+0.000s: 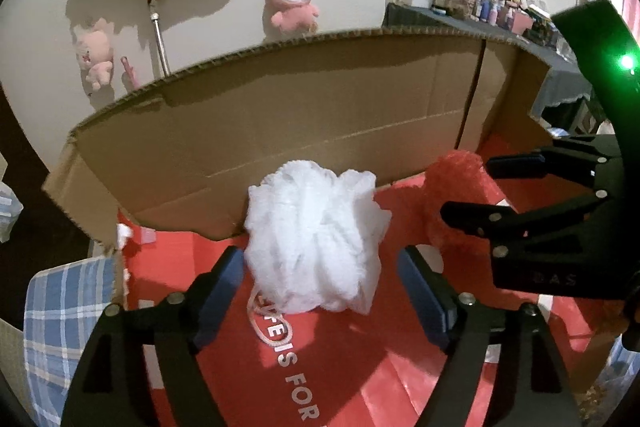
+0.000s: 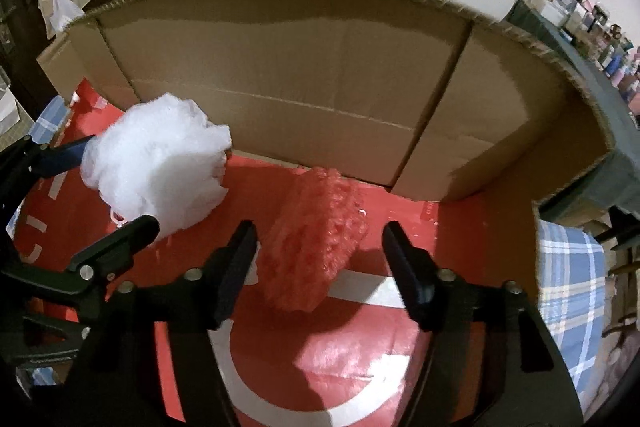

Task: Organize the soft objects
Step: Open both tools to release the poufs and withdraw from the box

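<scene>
A cardboard wall (image 2: 280,75) stands along the far edge of a red sheet (image 2: 360,367), which lies over a plaid cloth (image 2: 568,287). On the sheet, near its far edge, rest a white puff (image 1: 316,239) to the left and a red sponge (image 2: 316,247) to the right, apart from each other. The left gripper (image 1: 320,279) is spread wide, its pads either side of the puff and clear of it; it holds nothing. The right gripper (image 2: 320,259) is likewise wide open astride the sponge, empty, neither pad in evident contact. Risk, as judged: both items are light and compressible, so an off-centre close may squeeze them out sideways or push them against the cardboard. The puff's cord (image 1: 264,323) could snag a finger. The two grippers sit close together and may collide on closing or lifting. Plush toys hang on the wall behind, clear of the work.
</scene>
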A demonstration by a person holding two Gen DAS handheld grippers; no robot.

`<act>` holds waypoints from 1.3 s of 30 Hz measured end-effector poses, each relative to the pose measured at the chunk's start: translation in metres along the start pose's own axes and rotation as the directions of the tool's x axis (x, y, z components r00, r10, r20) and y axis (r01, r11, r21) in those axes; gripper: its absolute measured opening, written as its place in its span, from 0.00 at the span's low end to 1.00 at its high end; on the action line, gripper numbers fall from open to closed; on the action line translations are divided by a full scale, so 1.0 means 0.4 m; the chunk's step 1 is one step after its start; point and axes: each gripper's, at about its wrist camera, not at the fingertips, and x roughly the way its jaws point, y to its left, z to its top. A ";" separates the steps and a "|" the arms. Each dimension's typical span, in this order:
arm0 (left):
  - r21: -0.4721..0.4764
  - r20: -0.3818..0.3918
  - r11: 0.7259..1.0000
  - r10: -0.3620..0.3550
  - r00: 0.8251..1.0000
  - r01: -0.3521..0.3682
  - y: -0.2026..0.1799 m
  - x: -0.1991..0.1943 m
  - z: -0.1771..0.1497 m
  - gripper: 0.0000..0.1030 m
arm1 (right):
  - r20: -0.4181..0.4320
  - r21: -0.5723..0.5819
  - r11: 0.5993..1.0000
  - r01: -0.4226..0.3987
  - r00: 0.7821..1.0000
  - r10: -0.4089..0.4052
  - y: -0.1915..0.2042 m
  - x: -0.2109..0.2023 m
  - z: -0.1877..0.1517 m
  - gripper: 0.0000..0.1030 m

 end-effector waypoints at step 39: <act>-0.115 0.542 0.993 0.039 0.839 0.028 -0.135 -0.811 -0.420 1.00 | 0.642 -0.024 0.999 0.033 0.767 -0.010 0.147 -0.789 -0.619 1.00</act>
